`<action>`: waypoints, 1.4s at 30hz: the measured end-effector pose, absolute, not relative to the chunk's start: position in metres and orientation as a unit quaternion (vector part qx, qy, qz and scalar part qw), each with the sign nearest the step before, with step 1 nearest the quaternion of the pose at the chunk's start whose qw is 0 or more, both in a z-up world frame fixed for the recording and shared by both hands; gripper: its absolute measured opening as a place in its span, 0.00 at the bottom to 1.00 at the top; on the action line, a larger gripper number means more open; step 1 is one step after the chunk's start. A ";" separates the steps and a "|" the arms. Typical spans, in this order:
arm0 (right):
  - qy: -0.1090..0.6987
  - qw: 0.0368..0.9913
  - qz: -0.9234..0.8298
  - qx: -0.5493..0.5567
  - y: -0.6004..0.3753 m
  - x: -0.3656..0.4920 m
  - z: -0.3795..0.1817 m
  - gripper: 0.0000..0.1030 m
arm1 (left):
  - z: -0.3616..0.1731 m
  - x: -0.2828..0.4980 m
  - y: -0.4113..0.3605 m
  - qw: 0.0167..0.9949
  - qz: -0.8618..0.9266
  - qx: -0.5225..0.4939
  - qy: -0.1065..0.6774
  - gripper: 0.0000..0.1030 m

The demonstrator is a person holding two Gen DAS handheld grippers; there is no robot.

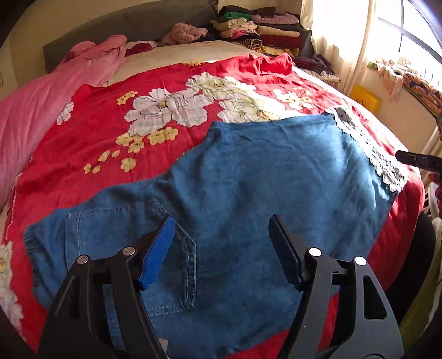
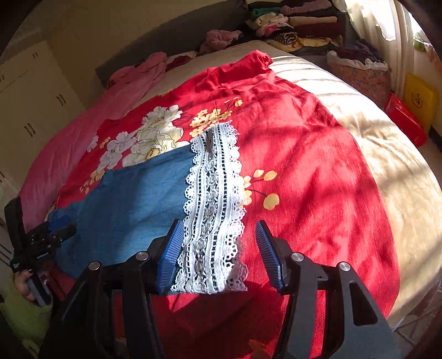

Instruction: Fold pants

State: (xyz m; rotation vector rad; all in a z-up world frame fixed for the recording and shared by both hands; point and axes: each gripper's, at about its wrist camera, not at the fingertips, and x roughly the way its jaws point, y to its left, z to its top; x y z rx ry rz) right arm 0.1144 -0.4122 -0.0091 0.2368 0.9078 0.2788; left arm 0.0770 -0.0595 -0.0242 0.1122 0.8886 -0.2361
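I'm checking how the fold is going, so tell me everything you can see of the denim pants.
The denim pants are blue, with a stitched patch pocket at one end and white lace trim along the hem at the other. They lie flat, folded leg over leg as far as I can tell, on the red floral sheet. Both claws are open above them; neither visibly grips.

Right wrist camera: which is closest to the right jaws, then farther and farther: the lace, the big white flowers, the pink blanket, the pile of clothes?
1. Lace: right between the jaws.
2. White flowers: up-left, on the red cover.
3. Pink blanket: far left.
4. Clothes pile: top, at the bed's head.
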 end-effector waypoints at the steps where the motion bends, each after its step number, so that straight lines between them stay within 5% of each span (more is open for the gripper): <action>1: 0.441 0.880 0.133 0.114 -0.412 0.115 -0.012 0.52 | -0.028 0.075 -0.058 0.893 -0.111 0.061 0.432 0.65; 6: 0.480 0.860 0.132 0.108 -0.408 0.125 -0.028 0.50 | -0.042 0.071 -0.052 0.884 -0.090 0.072 0.453 0.75; 11: 0.487 0.852 0.163 0.099 -0.398 0.121 -0.032 0.14 | -0.048 0.071 -0.049 0.883 -0.085 0.064 0.458 0.78; 24: 0.501 0.857 0.113 0.034 -0.397 0.112 -0.032 0.14 | -0.048 0.068 -0.038 0.883 -0.080 0.046 0.459 0.79; 30: 0.477 0.871 0.098 0.058 -0.405 0.098 -0.022 0.32 | -0.045 0.065 -0.037 0.884 -0.084 0.040 0.459 0.83; 33: 0.444 0.890 0.081 0.059 -0.406 0.083 -0.008 0.53 | -0.038 0.062 -0.037 0.887 -0.092 0.037 0.451 0.86; 42: 0.396 0.912 0.102 0.021 -0.376 0.069 0.018 0.68 | -0.013 0.056 -0.049 0.900 -0.108 0.037 0.421 0.91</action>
